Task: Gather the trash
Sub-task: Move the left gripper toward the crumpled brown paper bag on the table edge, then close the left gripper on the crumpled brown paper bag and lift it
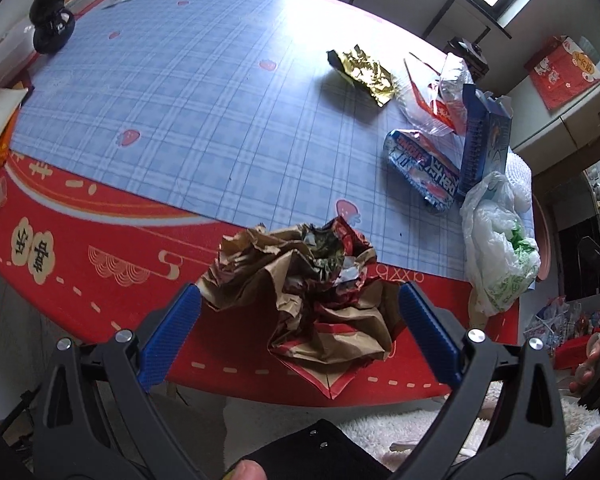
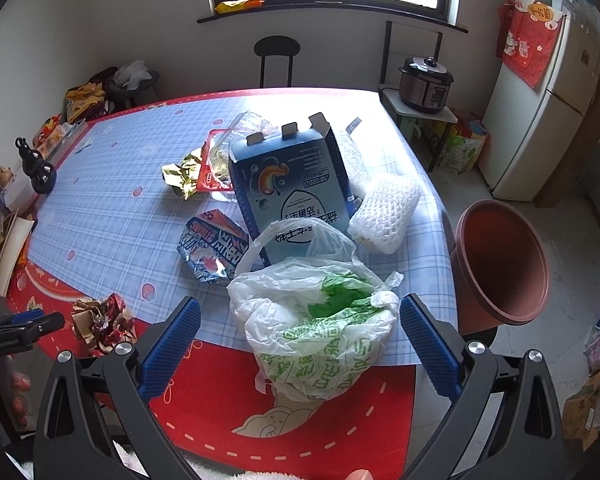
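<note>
Left gripper (image 1: 300, 336): jaws spread wide, set either side of the paper wad (image 1: 312, 296) at the table (image 1: 100, 288) edge, nothing gripped. Risk judged: the wad overhangs and could be nudged off by an uneven closing. Foil (image 2: 182, 174), snack wrapper (image 2: 212, 246) and carton (image 2: 296, 184) are spread mid-table. Right gripper (image 2: 300, 340): jaws likewise wide, flanking the plastic bag (image 2: 316, 332); green scraps are seen inside. Bin (image 2: 500, 264), beside the table, appears empty; slack film may slip when pinched.
</note>
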A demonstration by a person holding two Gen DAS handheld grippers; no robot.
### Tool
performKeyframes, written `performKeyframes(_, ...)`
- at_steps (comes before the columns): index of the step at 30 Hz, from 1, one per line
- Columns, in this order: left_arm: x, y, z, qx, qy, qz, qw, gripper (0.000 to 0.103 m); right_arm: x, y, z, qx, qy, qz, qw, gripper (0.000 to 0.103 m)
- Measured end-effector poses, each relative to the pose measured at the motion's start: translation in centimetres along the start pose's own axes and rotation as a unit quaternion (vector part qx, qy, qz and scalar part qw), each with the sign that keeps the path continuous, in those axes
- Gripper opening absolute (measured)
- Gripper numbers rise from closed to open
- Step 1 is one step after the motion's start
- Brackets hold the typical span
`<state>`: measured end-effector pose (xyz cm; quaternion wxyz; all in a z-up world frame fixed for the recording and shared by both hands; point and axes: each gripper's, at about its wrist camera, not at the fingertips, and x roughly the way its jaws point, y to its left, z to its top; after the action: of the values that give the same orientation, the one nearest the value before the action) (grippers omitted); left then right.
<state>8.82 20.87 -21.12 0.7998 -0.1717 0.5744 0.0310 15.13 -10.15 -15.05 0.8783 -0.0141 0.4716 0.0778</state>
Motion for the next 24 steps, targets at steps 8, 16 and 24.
performKeyframes(8, 2.5, 1.5, -0.7, -0.104, 0.007, -0.039, 0.9938, 0.097, 0.8, 0.6, -0.2, -0.013, 0.017, 0.004, 1.0, 0.098)
performKeyframes(16, 4.1, 0.9, 1.2, -0.119, 0.003, -0.038, 0.9922, 0.097, 1.4, -0.3, -0.6, 0.002, 0.033, -0.003, 0.999, 0.098)
performKeyframes(24, 5.3, 0.5, 1.6, -0.107, 0.018, -0.024, 0.9938, 0.097, 1.8, -0.7, -0.8, 0.011, 0.042, -0.009, 0.999, 0.098)
